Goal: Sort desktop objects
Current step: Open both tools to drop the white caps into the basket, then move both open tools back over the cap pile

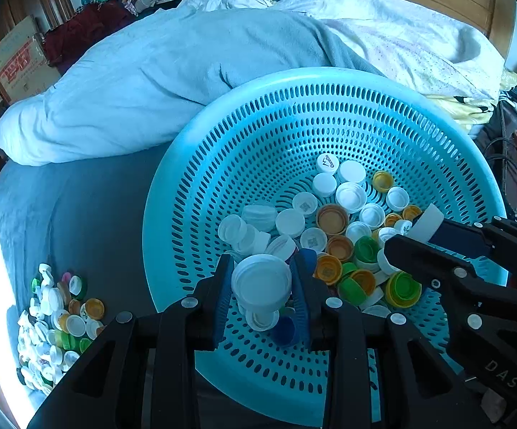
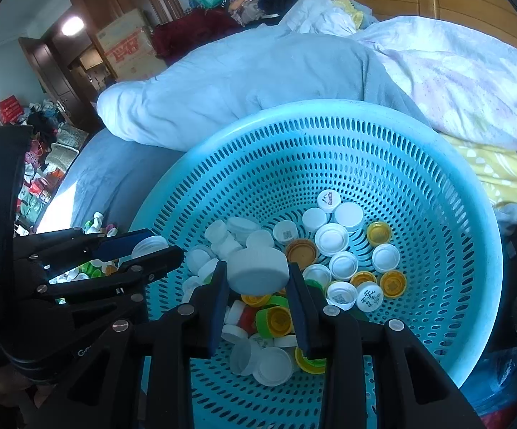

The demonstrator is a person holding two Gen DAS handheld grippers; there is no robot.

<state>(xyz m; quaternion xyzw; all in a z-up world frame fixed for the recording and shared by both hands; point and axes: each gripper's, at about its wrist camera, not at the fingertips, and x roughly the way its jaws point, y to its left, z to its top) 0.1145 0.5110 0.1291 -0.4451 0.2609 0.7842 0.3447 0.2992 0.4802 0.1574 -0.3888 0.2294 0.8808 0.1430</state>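
Observation:
A light blue perforated basket (image 1: 258,136) (image 2: 437,186) on the bed holds many white, yellow, orange and green bottle caps (image 1: 333,218) (image 2: 333,243). My left gripper (image 1: 262,279) is shut on a large white cap (image 1: 261,282) above the basket's near side; it also shows in the right wrist view (image 2: 144,250) with that cap (image 2: 149,243). My right gripper (image 2: 256,279) is shut on another large white cap (image 2: 257,271) over the basket; it shows in the left wrist view (image 1: 412,236) holding that cap (image 1: 427,222).
A pile of sorted caps (image 1: 54,321) lies on the blue sheet (image 1: 79,214) left of the basket. A bunched blue and white quilt (image 1: 187,71) lies behind the basket. Boxes (image 2: 129,48) and clothes stand beyond the bed.

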